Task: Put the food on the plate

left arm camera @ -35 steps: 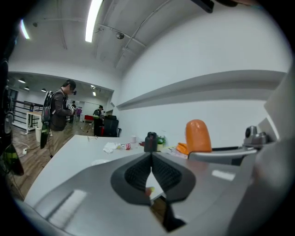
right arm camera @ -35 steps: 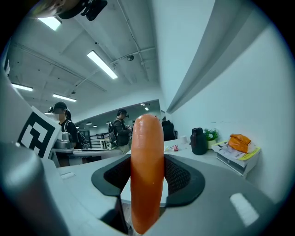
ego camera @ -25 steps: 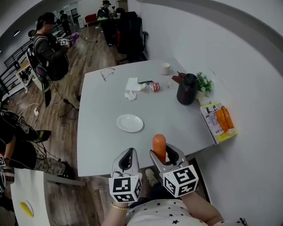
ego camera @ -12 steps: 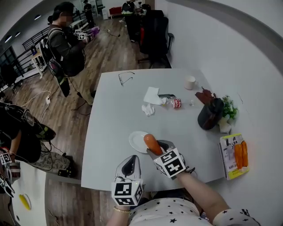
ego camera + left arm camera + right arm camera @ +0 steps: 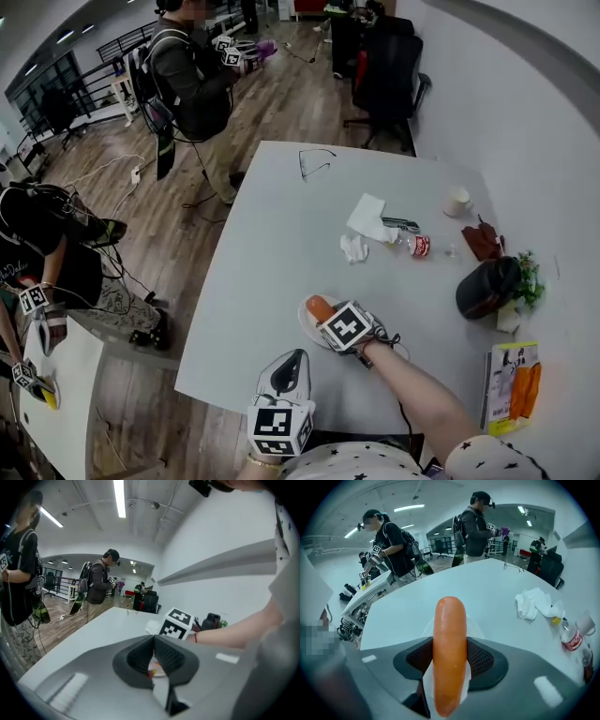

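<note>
Right gripper (image 5: 450, 657): the jaws stand fairly wide and are clamped on the sausage (image 5: 450, 653), one pad on each flank at about mid-length. Its long axis runs along the jaws, 6 to 12 o'clock in the right gripper view, with the rounded front end well clear of the tips.

Governing relation: the plate (image 5: 475, 629) lies directly beyond and beneath the jaws. Its white rim shows on both sides of the sausage, at 9 and 3 o'clock. In the head view the right gripper (image 5: 328, 314) reaches over the plate (image 5: 307, 326), and the sausage (image 5: 320, 307) points from the jaws toward 10 o'clock. Whether the sausage touches the plate cannot be told. In my judgement the coming move calls only for lowering and release, with no sideways travel.

Left gripper (image 5: 153, 656): jaws together, nothing between them. It hangs at the near edge of the table (image 5: 272, 281), at 7 o'clock from the plate in the head view (image 5: 289, 366). The right gripper is plainly the nearer.

Change from the earlier frames: the right gripper was held off the table's near edge, with the plate well apart at 11 o'clock. It has since carried the sausage forward onto the plate's position. The grip is unchanged, and the left gripper stays shut at the near edge.
</note>
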